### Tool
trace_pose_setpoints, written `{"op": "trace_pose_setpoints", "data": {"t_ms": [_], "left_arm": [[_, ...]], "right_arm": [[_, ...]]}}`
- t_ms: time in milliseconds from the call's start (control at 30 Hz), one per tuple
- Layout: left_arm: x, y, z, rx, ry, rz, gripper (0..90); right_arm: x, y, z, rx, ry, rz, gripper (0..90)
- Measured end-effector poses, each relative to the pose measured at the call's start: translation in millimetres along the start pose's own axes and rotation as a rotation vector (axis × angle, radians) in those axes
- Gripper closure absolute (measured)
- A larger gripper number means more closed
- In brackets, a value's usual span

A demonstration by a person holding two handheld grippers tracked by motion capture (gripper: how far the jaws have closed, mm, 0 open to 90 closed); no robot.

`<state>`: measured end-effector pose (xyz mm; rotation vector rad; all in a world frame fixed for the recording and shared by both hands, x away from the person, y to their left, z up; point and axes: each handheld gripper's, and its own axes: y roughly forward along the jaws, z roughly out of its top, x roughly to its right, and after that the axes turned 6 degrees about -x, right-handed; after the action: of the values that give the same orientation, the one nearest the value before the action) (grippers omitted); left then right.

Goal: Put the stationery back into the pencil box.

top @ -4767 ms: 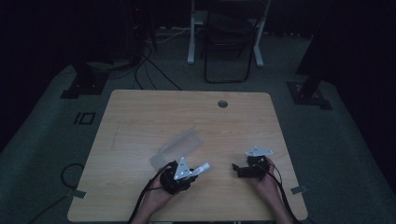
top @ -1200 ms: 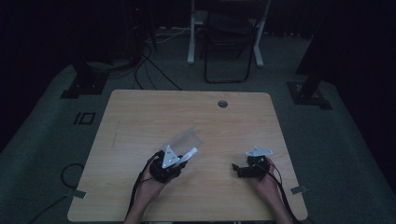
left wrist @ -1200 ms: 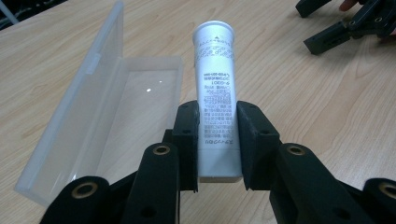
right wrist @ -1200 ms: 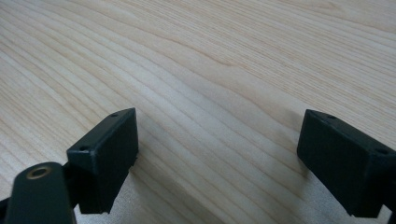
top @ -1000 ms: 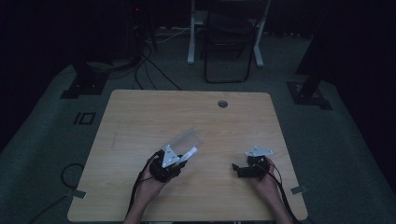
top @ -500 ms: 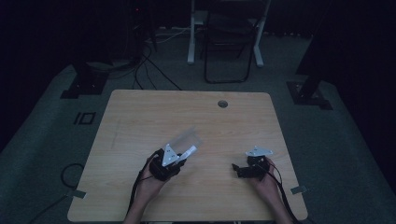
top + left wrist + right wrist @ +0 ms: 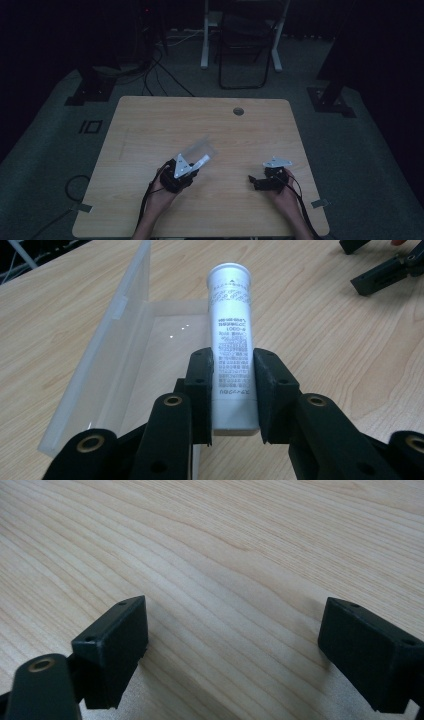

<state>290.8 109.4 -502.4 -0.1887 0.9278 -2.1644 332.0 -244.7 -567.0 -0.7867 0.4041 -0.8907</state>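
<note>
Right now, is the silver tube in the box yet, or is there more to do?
Not yet. Done: the left gripper has grabbed the silver tube. In hand: it holds the tube beside the clear plastic box. Probably left: laying it inside and letting go. The right gripper waits open.

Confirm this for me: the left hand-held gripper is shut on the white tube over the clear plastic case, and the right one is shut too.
Not quite. The right hand-held gripper is open: the right gripper view shows its jaws wide apart over bare table. The rest holds: the left hand-held gripper is shut on the white tube over the clear plastic case.
</note>
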Motion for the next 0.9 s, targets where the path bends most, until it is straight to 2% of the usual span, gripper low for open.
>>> {"op": "trace_pose_setpoints", "data": {"t_ms": [167,533,900], "left_arm": [[-0.1,1.2,-0.5,0.000,0.010,0.010,71.3],[-1.9,4.3,-2.2,-0.002,0.005,0.022,71.3],[-5.0,9.8,-3.4,-0.013,0.014,0.051,71.3]], "right_arm": [[0.0,0.0,0.0,0.000,0.000,0.000,12.7],[0.0,0.0,0.0,0.000,0.000,0.000,12.7],[-0.1,0.0,0.0,0.000,0.001,0.000,12.7]]}}
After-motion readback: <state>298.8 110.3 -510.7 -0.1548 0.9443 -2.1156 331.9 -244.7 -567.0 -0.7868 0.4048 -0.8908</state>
